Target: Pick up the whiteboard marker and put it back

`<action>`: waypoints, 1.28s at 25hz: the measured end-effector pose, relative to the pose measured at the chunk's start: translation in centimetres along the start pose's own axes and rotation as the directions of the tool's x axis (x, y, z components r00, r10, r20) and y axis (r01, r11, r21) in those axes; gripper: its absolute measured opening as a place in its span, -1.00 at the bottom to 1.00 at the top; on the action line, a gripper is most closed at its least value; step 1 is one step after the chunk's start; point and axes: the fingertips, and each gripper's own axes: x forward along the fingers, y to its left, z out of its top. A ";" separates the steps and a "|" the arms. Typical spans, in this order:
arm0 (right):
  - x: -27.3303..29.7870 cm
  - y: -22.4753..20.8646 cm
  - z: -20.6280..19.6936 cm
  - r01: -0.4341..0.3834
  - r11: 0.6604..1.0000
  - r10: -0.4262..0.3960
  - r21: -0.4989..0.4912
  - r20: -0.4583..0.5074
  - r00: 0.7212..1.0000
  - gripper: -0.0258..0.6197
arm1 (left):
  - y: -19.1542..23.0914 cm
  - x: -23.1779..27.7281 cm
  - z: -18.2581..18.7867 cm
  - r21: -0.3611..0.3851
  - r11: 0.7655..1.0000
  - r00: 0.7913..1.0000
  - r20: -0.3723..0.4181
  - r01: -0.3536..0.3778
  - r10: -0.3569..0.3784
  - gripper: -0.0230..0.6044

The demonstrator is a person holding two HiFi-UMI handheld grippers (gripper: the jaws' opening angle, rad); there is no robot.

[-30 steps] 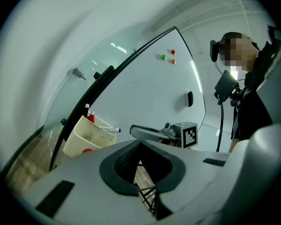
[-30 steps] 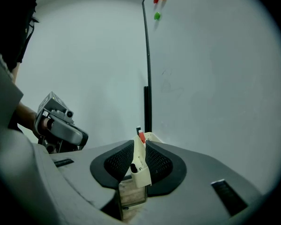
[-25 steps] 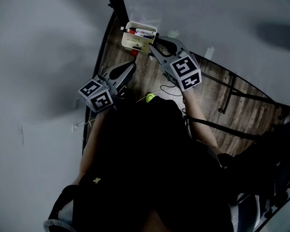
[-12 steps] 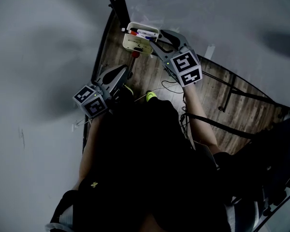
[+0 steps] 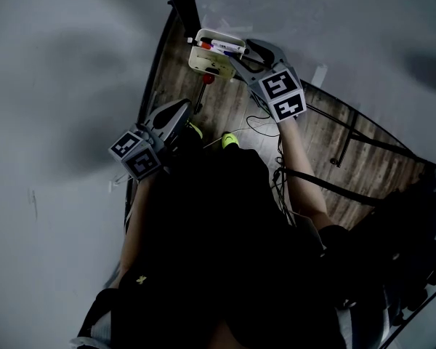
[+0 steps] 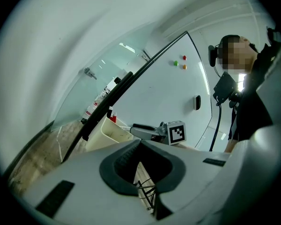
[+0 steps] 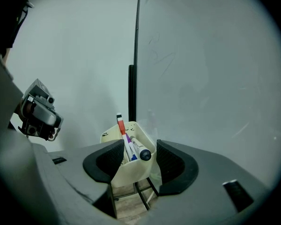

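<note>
Two tongs are in use. The right tongs (image 7: 139,147) are released. Their jaws have just been opening and stand wide apart, one on each side of the cream marker holder (image 7: 130,171), with neither pad pressed on anything. One holder is present. It is set against the whiteboard (image 7: 206,78), just beside the black frame bar (image 7: 131,90).

The whiteboard marker (image 7: 139,149), white-bodied with a dark cap, is lodged in the holder. It is tilted, with its capped end toward the right gripper's camera, and lies between the open jaws, apart from both pads. One red-banded marker (image 7: 121,125) is stood upright in the same holder. Purple and blue parts are seen between these two markers; whether they belong to one marker or two cannot be told.

In the head view, the left tongs (image 5: 183,109) are held lower in the frame, over the wooden floor (image 5: 229,107) and well apart from the holder. The left tongs are clenched: the tips are brought together and nothing is gripped. Only floor and thin cables are seen through the hollow between the pads.

In the left gripper view, three magnets are counted on the whiteboard: one red magnet (image 6: 184,57), one green magnet (image 6: 175,63) and one orange magnet (image 6: 184,67). One small black block (image 6: 197,102) is fixed lower on the board.
</note>
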 end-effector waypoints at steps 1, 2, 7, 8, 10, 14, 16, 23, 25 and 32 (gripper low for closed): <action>0.1 0.0 -0.1 0.000 1.000 0.000 0.001 -0.005 1.000 -0.25 | 0.0 0.0 -0.1 -0.001 1.000 1.000 -0.001 -0.001 0.001 -0.91; 0.2 0.0 -0.2 0.000 1.000 0.000 0.002 -0.008 1.000 -0.25 | 0.0 -0.1 -0.1 -0.002 1.000 1.000 -0.001 -0.001 0.001 -0.91; 0.7 0.0 -0.5 -0.004 1.000 0.004 0.009 -0.020 1.000 -0.29 | 0.2 -0.3 0.0 -0.004 1.000 1.000 0.002 -0.004 0.004 -0.91; 0.7 0.0 -0.5 -0.006 1.000 0.006 0.009 -0.020 1.000 -0.29 | 0.3 -0.4 0.1 -0.005 1.000 1.000 0.003 -0.006 0.006 -0.91; 0.7 0.0 -0.5 -0.012 1.000 0.012 0.010 -0.018 1.000 -0.29 | 0.3 -0.5 0.2 -0.006 1.000 1.000 0.006 -0.008 0.008 -0.91; 0.7 0.0 -0.5 -0.024 1.000 0.024 0.019 -0.018 1.000 -0.35 | 0.2 -0.5 0.1 -0.006 1.000 1.000 0.002 -0.009 0.009 -0.91; 0.7 0.1 -0.4 -0.026 0.999 0.027 0.026 -0.014 1.000 -0.36 | 0.1 -0.4 -0.1 -0.006 1.000 1.000 -0.004 -0.006 0.006 -0.91; 0.6 -0.8 -0.5 0.002 0.999 -0.002 0.048 0.005 1.000 -0.56 | -0.3 -0.4 -0.1 -0.002 1.000 1.000 -0.003 -0.001 0.001 -0.91; 0.6 -0.7 -0.5 0.001 1.000 -0.001 0.024 -0.002 1.000 -0.55 | -0.2 -0.6 -0.2 -0.002 1.000 1.000 -0.005 -0.004 0.004 -0.91; 0.7 -0.7 -0.6 -0.009 0.999 0.009 0.038 0.000 1.000 -0.58 | -0.2 -0.8 -0.1 0.003 1.000 1.000 0.009 -0.015 0.015 -0.91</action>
